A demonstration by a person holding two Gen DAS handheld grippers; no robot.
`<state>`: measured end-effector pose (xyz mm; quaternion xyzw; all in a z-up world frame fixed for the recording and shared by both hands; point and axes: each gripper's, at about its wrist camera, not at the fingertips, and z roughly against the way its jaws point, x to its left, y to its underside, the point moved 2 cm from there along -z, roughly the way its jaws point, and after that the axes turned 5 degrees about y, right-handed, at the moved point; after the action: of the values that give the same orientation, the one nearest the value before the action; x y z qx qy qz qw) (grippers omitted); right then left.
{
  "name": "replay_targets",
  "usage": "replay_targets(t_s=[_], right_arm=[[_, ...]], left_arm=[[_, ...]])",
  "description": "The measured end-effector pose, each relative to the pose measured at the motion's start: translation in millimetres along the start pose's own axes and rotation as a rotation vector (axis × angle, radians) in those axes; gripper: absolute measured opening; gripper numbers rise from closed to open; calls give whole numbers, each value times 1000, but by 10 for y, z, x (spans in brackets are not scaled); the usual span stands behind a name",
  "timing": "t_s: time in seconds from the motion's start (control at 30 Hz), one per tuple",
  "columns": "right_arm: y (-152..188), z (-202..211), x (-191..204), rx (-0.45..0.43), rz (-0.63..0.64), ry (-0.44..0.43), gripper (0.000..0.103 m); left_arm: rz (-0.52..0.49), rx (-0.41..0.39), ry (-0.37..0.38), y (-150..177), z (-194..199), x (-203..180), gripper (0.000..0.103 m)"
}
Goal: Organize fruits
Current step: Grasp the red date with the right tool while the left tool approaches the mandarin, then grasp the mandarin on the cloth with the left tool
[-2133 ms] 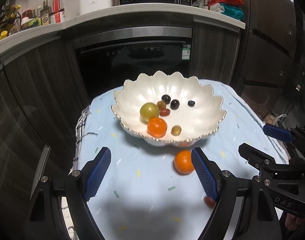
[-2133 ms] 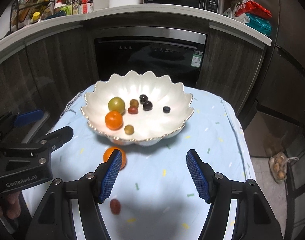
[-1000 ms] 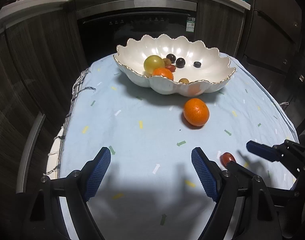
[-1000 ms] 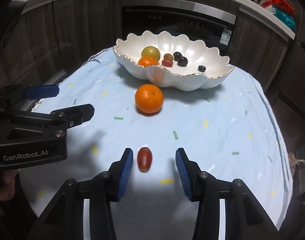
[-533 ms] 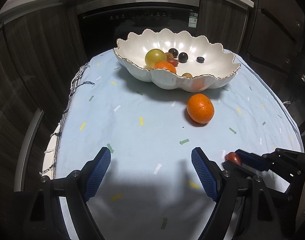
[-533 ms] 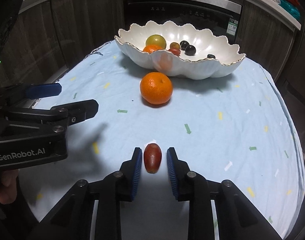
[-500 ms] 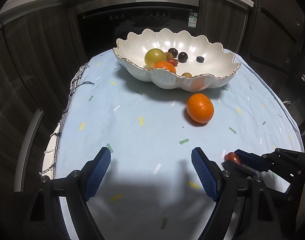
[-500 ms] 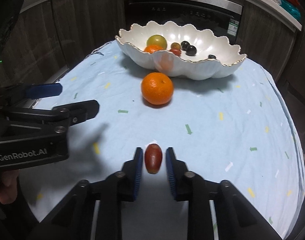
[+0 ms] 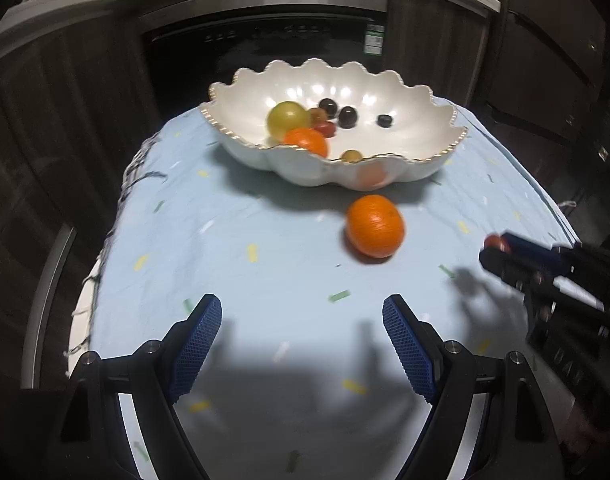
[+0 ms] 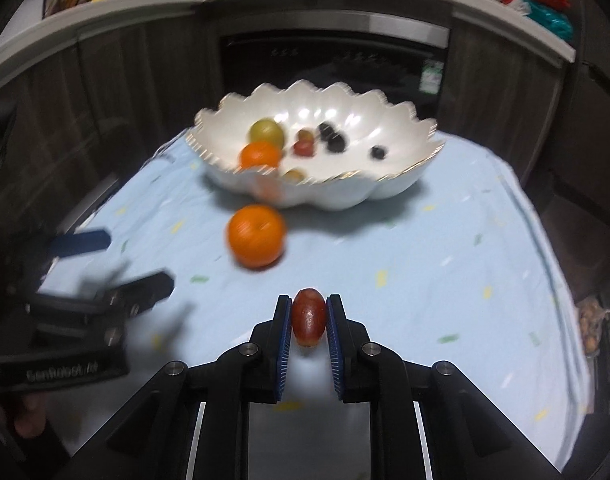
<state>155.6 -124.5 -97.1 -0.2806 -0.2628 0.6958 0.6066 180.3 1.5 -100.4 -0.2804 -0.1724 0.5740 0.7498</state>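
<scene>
Dark-red oval grape [image 10: 308,317] | glossy, smooth | pinched in right gripper [image 10: 309,322]

The right gripper [image 10: 309,316] points forward and down, and its two blue pads [image 10: 284,344] are pressed on the sides of a small red oval fruit [image 10: 308,317], which sits upright between them. The left gripper [image 9: 301,344] also points downward; its jaws stand wide apart with nothing between them. Seen from the left wrist, the right gripper is at the right, a little farther. A bit of the person's hand [image 10: 23,416] shows under the left gripper.
</scene>
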Motion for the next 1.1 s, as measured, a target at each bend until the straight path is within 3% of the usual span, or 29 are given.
replay_targets(t_s=[0.4, 0.8, 0.87, 1.1], right_arm=[[-146, 31, -252, -48, -22, 22, 19], [-165, -98, -554, -25, -126, 21, 19], [-163, -133, -598, -16, -144, 18, 19], [-141, -208, -664, 5, -184, 4, 19]], left_arm=[[-52, -20, 3, -172, -230, -274, 80], [-77, 0, 24, -303, -523, -465, 60], [-79, 0, 32, -329, -546, -482, 52], [-66, -10, 17, -429, -602, -455, 45]])
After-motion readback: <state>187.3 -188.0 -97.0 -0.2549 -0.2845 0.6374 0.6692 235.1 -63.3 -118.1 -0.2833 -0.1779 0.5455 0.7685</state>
